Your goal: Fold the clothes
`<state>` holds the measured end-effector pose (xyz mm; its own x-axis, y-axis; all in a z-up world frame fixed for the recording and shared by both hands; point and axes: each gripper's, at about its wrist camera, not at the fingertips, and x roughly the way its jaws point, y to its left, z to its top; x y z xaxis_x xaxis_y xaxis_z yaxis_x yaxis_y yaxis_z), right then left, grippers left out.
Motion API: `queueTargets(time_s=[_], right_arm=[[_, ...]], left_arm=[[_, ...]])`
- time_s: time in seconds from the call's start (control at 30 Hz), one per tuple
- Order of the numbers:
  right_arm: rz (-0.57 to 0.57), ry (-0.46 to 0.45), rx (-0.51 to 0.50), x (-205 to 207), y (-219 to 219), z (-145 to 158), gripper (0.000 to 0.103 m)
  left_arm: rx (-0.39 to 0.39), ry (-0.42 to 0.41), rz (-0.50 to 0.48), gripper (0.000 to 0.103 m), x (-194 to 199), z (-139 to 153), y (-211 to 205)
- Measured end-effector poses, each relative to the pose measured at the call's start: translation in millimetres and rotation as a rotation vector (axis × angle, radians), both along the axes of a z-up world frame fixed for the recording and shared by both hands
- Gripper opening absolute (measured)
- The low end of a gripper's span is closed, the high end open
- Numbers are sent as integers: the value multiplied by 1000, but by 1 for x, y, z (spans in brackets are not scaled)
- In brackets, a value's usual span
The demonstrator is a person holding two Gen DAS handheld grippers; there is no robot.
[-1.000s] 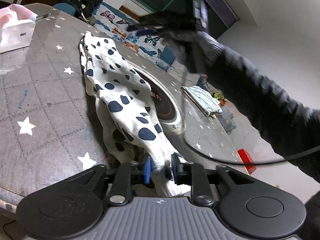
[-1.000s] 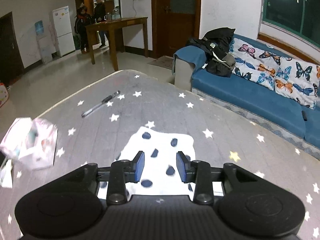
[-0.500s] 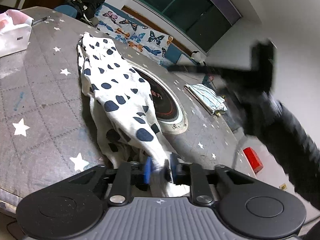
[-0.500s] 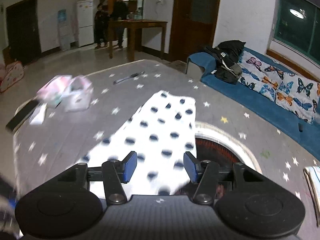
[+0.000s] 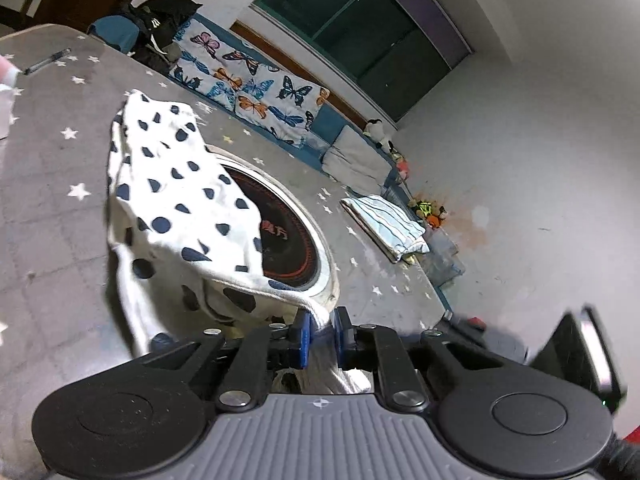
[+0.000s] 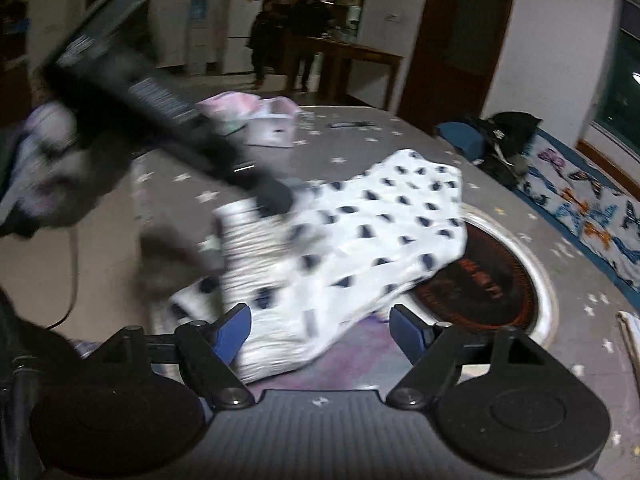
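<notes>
A white garment with dark blue spots lies on the grey star-patterned table, partly over a round black and red inset. My left gripper is shut on a corner of the garment and holds it lifted above the table. In the right wrist view the same garment is stretched from the table up toward the blurred left gripper. My right gripper is open and empty, its blue pads on either side of the garment's near edge.
A folded striped cloth lies at the table's far right. A pink and white tissue pack and a pen lie at the far end. A blue butterfly-print sofa with a dark jacket runs behind the table.
My left gripper has lifted the garment corner and pulled it up off the table. My right gripper has swung back from the garment's far end to its near edge and opened wider.
</notes>
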<state>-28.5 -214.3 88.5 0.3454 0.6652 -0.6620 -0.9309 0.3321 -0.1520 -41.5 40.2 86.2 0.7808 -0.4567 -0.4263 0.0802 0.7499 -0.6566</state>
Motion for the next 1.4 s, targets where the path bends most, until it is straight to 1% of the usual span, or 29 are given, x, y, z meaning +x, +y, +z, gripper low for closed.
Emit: queueTargets(time_s=[0.13,0.3,0.43,0.53,0.67,0.77,0.8,0.9,0.97,1.1,1.2,1.27,1.4], right_arm=[[6,-11,0,-14,13,-18,79],[-75,-88,-22,-18,28,-36,79],[-103,-165,-63,-21,25,-38,79],[-136,-177,-88,-21,15,-37,79],[-164,-142,-110,-17,5,-40,79],[-135,-107,-124,-18,1,-41,79],[-121,-95,-128,-19,0,-41,79],[-99,-61,-128,-18,-8,-35,79],[-98,-31,-115,-14,-15,-28,78],[-117,37,-50,1,-23,-11,72],[-147,78,8,18,-20,-4,67],[-159,101,37,28,-13,-4,64],[-152,141,79,42,6,-9,56]], left_arm=[[3,2,-10,13,6,1,-6],[-2,5,1,13,-3,2,-3],[-9,27,12,13,-16,-6,6],[-2,65,7,13,-29,-19,10],[31,147,14,15,-39,-41,13],[60,200,27,17,-44,-55,16],[68,199,21,17,-47,-55,16],[101,172,-2,21,-53,-47,15],[126,144,-11,21,-56,-37,16],[146,62,3,21,-56,-15,21],[149,9,8,19,-44,-4,22],[156,-16,3,18,-32,-3,20],[173,-7,-10,18,-2,-12,18]])
